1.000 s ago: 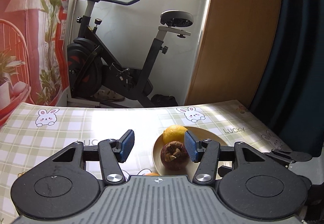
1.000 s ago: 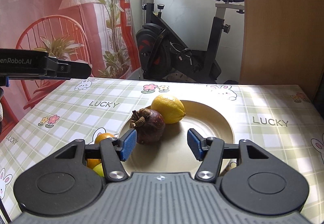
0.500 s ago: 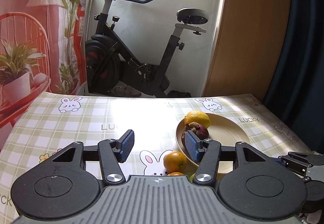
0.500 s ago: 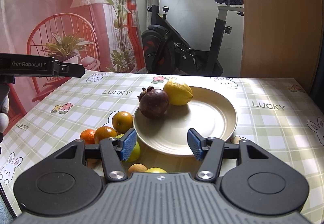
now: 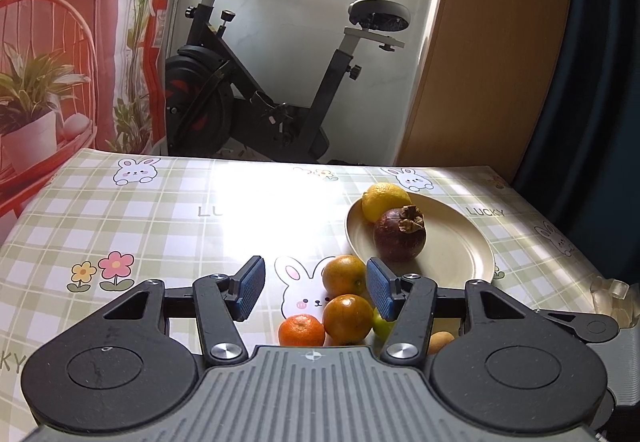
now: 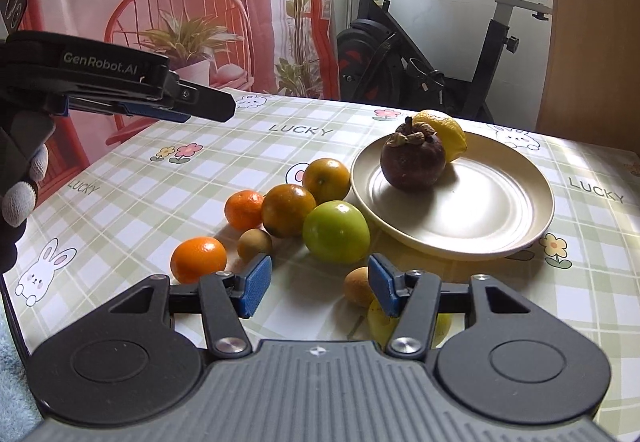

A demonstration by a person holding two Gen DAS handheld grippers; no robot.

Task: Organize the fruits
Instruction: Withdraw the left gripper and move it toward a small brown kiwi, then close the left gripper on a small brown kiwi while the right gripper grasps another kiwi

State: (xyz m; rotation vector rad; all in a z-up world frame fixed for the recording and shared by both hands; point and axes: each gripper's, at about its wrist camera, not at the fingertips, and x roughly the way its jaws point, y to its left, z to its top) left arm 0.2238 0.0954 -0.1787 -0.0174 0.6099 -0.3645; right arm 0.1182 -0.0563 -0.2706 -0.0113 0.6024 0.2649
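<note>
A cream plate (image 6: 492,218) (image 5: 460,254) holds a dark mangosteen (image 6: 413,161) (image 5: 399,234) and a yellow lemon (image 6: 448,134) (image 5: 385,199). Left of the plate on the checked tablecloth lie several loose fruits: oranges (image 6: 288,209) (image 5: 347,313), a green apple (image 6: 335,232), small tangerines (image 6: 198,259) (image 5: 301,330), and small brown and yellow fruits (image 6: 254,243). My right gripper (image 6: 317,292) is open and empty, just in front of the apple. My left gripper (image 5: 315,292) is open and empty above the oranges; it also shows in the right wrist view (image 6: 168,110) at the left.
The table (image 5: 160,226) carries a checked cloth with rabbits and flowers. An exercise bike (image 5: 256,82) stands behind the far edge, a wooden panel (image 5: 492,42) to the right, a red curtain (image 6: 180,2) to the left. The near-left table edge (image 6: 12,318) is close.
Both grippers have pulled back and up from the plate toward the near side. The loose fruits left of the plate have come into view. Both stay open.
</note>
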